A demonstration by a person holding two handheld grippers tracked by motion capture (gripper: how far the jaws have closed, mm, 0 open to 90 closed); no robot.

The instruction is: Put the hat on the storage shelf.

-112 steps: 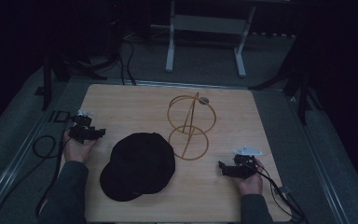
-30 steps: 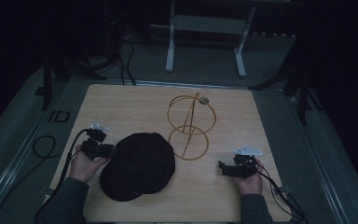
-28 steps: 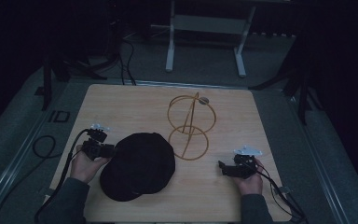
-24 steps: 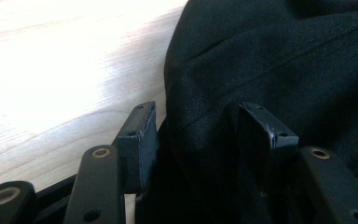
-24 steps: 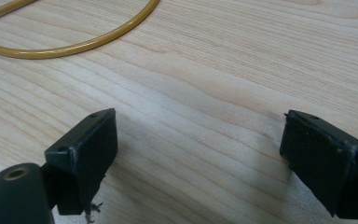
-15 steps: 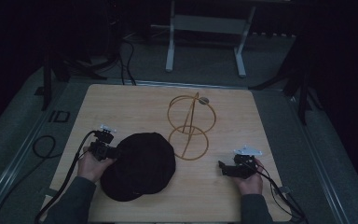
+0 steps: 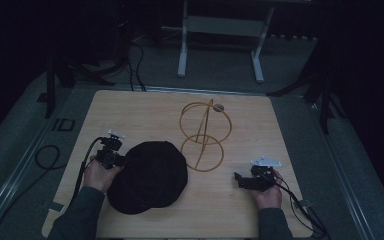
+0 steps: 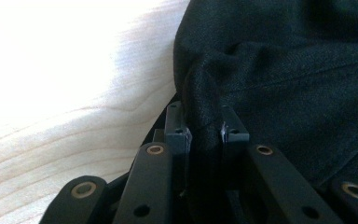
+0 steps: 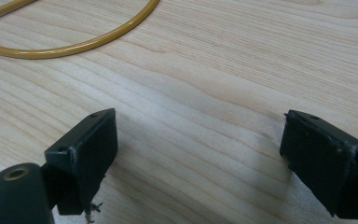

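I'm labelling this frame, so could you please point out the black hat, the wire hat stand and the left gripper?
black hat (image 7: 152, 175): high view, middle of its crown.
wire hat stand (image 7: 202, 153): high view, its base ring.
left gripper (image 8: 205, 133): left gripper view, between its fingertips, pinching the hat's edge.

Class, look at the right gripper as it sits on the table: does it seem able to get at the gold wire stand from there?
Probably yes. The right gripper rests with jaws open, pointing left, and bare table lies between it and the gold wire stand. The black hat lies further left, off that path.
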